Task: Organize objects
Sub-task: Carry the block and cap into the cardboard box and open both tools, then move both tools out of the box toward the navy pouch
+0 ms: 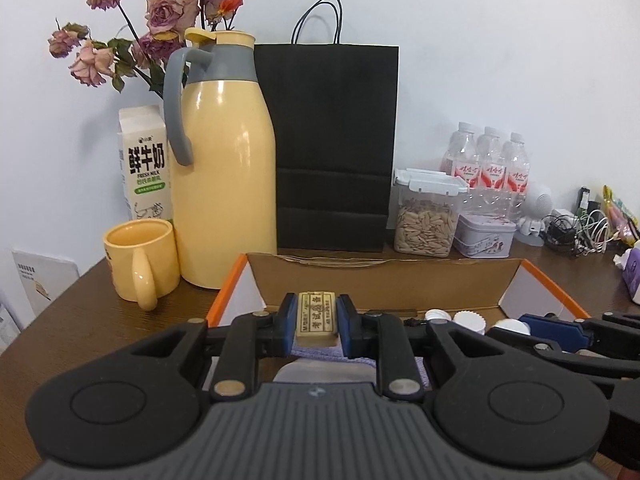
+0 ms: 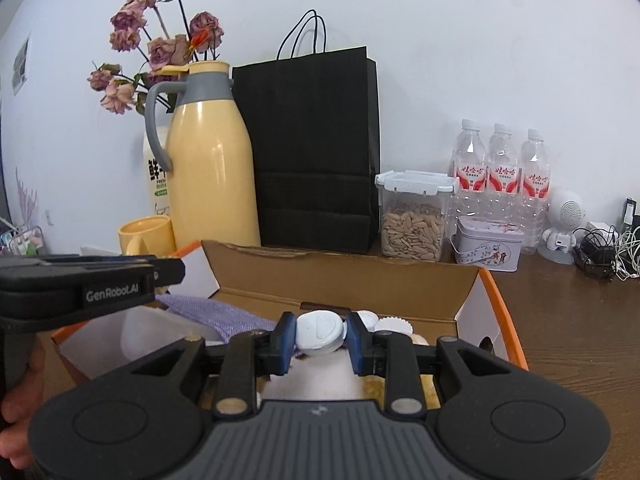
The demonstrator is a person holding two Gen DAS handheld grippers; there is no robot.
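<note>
1. Cream eraser [image 1: 316, 317] sits clamped in my left gripper [image 1: 316, 322], over the cardboard box [image 1: 376, 280]; I should lower it gently.
2. My right gripper [image 2: 320, 338] pinches a white cap [image 2: 320, 332] above the same box; release only once low.

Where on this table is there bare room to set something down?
Bare wood shows right of the cardboard box, in front of the tin, and left of the box in front of the yellow mug. The back row, thermos to cables, is crowded.
</note>
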